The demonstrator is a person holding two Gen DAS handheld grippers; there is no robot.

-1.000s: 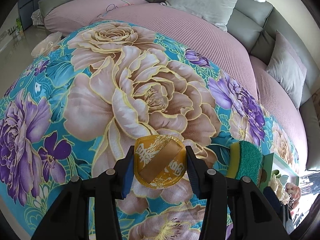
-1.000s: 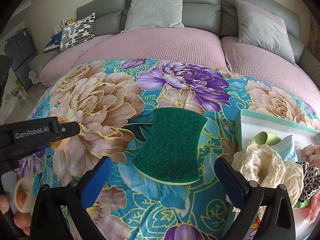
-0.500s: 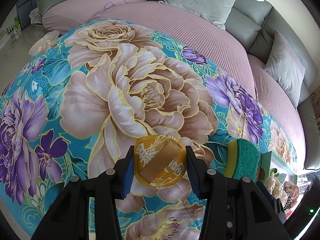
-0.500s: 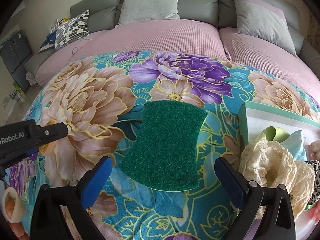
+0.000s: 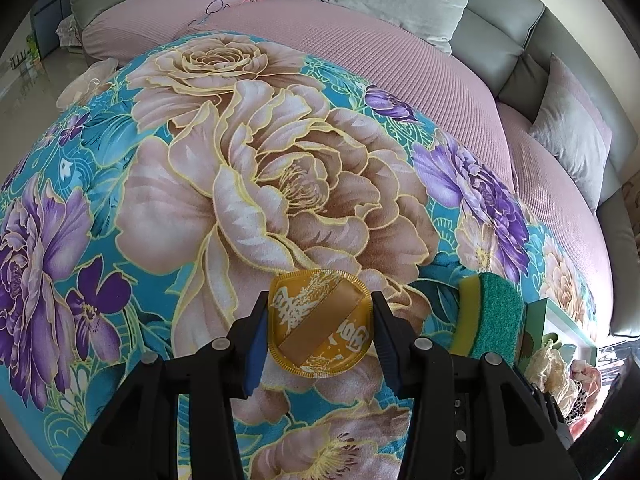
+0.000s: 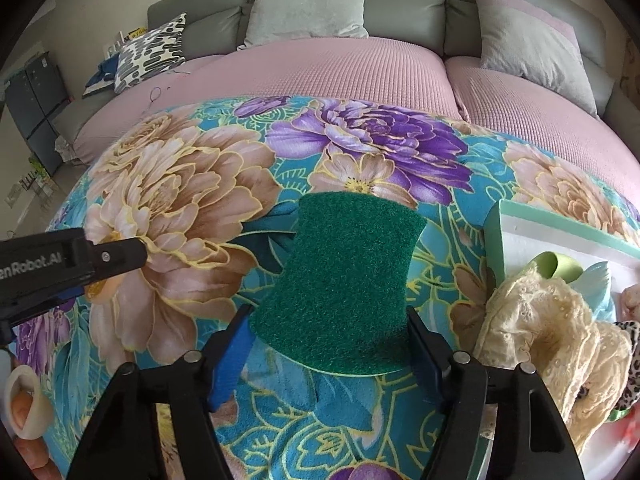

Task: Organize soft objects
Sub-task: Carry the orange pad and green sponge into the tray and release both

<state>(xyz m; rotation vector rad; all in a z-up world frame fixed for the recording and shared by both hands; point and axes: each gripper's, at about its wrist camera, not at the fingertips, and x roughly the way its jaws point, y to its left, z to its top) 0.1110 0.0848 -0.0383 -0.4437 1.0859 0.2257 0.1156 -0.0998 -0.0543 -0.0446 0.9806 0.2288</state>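
My left gripper (image 5: 318, 332) is shut on a round gold pad (image 5: 319, 322) with white print and a tan band, held just above the floral blanket (image 5: 224, 184). A green and yellow sponge (image 5: 490, 318) lies to its right. In the right wrist view the green sponge (image 6: 344, 280) sits between the fingers of my right gripper (image 6: 326, 344), whose jaws have closed in against its two sides. The left gripper (image 6: 72, 264) shows at the left edge there.
A mint-rimmed white box (image 6: 560, 232) at the right holds cream lace (image 6: 552, 320) and other soft items. Behind the blanket are a pink mattress (image 6: 340, 72), grey cushions (image 6: 308, 4) and a patterned pillow (image 6: 150, 54). The floor drops off at the left.
My right gripper moved forward over the green sponge and its jaws closed from wide open onto the sponge's sides. The left gripper kept hold of the gold pad and barely shifted.
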